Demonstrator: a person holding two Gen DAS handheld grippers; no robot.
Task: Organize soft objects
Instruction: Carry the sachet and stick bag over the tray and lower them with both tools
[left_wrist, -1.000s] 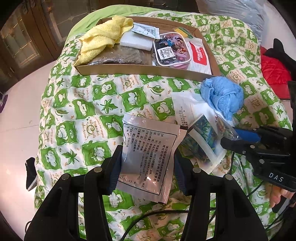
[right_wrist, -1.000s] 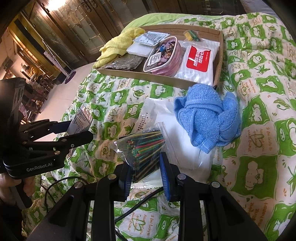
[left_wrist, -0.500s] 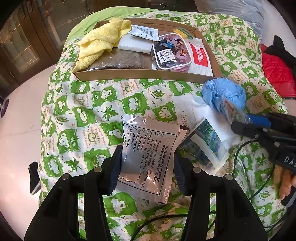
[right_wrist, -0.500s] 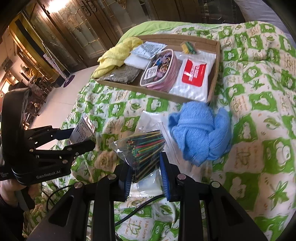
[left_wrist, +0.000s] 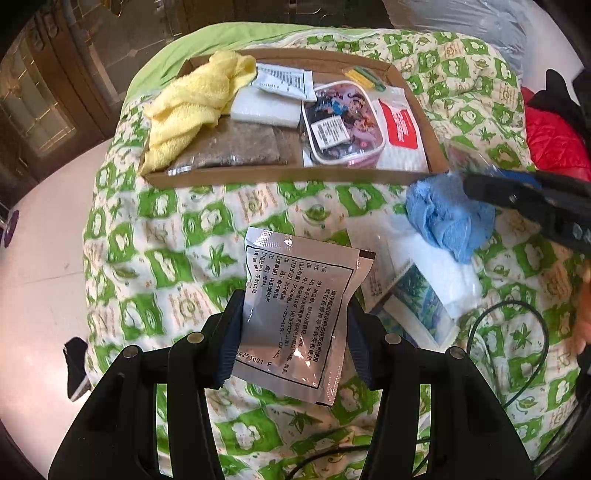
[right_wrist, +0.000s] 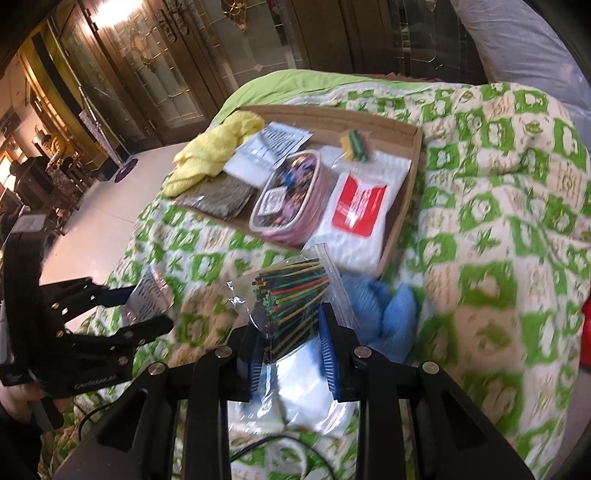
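The left tool (left_wrist: 293, 332) clamps a silver foil sachet (left_wrist: 301, 314), long axis toward the brown cardboard tray (left_wrist: 295, 175); the right tool (right_wrist: 291, 354) clamps a clear bag of coloured sticks (right_wrist: 291, 295), pointing likewise.

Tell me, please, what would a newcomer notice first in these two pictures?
First, the two held items: the left gripper clamps a silver foil packet, and the right gripper clamps a clear bag of coloured sticks. Behind them, on the green-and-white quilt, a cardboard tray holds a yellow towel; a blue towel lies outside.
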